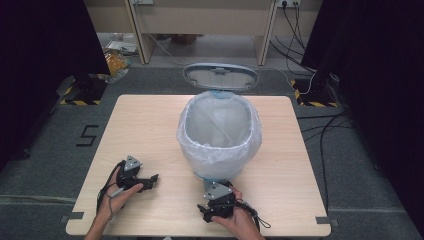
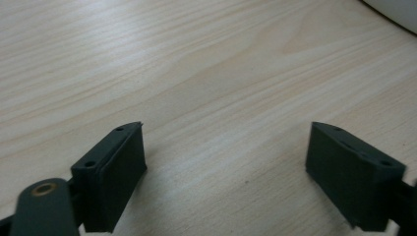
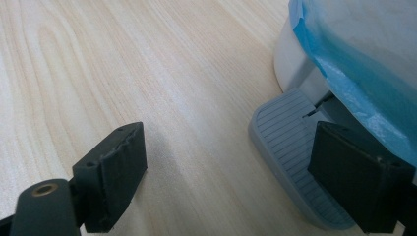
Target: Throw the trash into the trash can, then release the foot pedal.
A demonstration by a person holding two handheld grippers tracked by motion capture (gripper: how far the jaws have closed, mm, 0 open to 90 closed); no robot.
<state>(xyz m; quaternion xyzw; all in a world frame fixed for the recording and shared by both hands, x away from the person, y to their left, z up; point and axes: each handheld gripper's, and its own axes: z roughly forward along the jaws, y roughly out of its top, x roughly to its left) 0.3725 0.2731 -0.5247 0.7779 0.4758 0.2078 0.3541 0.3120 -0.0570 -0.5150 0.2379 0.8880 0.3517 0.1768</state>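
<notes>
1. While the pedal bin [image 1: 219, 134] stands mid-surface [image 1: 150, 125] with lid [image 1: 220, 76] up, the right tool [image 1: 216, 209] sits low beside its foot pedal [image 3: 290, 147], jaws spread and empty, likely pressing it.
2. Left of it, the left tool [image 1: 150, 180] lies level, spread over bare wood.

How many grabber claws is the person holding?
2. The left gripper lies near the table's front-left, jaws apart. The right gripper sits by the bin's grey pedal, jaws apart.

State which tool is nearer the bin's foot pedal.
Right. The right tool sits at the foot pedal, one pad over it; the left tool rests farther left on the table.
</notes>
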